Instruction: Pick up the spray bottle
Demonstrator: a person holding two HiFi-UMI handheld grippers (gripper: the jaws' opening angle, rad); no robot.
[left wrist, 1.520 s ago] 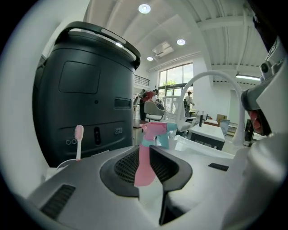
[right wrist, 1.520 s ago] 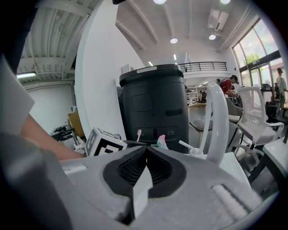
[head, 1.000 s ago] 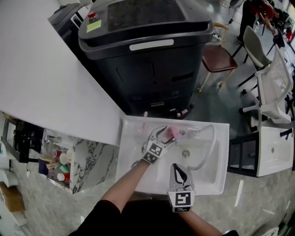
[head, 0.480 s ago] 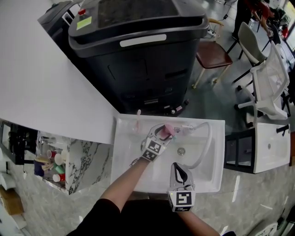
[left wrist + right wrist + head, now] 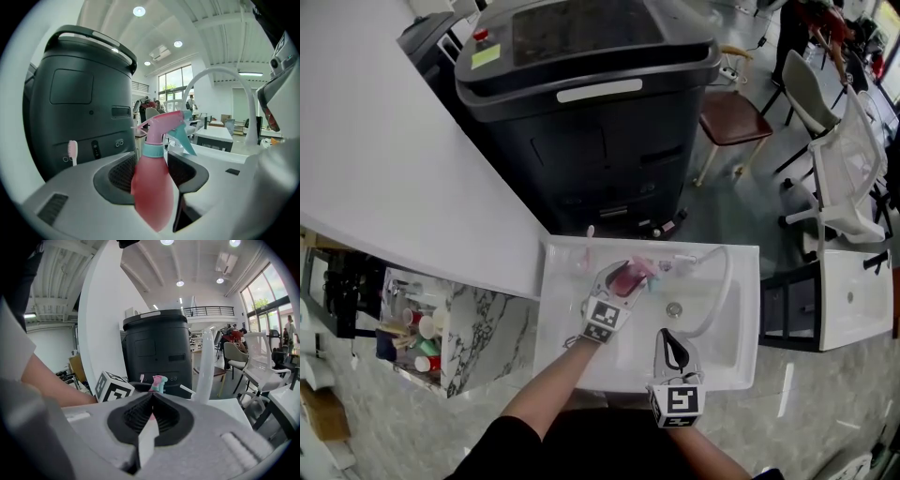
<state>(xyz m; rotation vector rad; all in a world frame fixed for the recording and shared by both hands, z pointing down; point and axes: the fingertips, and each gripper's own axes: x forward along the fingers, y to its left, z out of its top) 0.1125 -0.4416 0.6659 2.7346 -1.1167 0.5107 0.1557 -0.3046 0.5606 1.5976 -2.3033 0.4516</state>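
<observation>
A pink spray bottle [image 5: 627, 279] with a teal collar and trigger is over the back of the white sink [image 5: 741, 361], near the faucet base. My left gripper [image 5: 630, 271] has the bottle between its pads, and the jaws are closing on its body. In the left gripper view the spray bottle [image 5: 151, 185] leans slightly between the two dark pads of the left gripper [image 5: 150, 174], with its nozzle pointing right. My right gripper [image 5: 671, 336] hovers over the sink's front half with its jaws together and nothing in them. In its own view the right gripper [image 5: 152, 405] faces the bottle's head [image 5: 158, 382].
A white curved faucet [image 5: 724, 286] arches over the basin's right side. A pink toothbrush [image 5: 588, 246] stands at the back left rim. A big black machine [image 5: 591, 103] rises behind the sink. A white counter [image 5: 384, 159] lies to the left, chairs [image 5: 741, 117] to the right.
The left gripper has drawn back left and toward me from the faucet base, and the pink bottle has come along between its jaws. The right gripper has stayed in place.
</observation>
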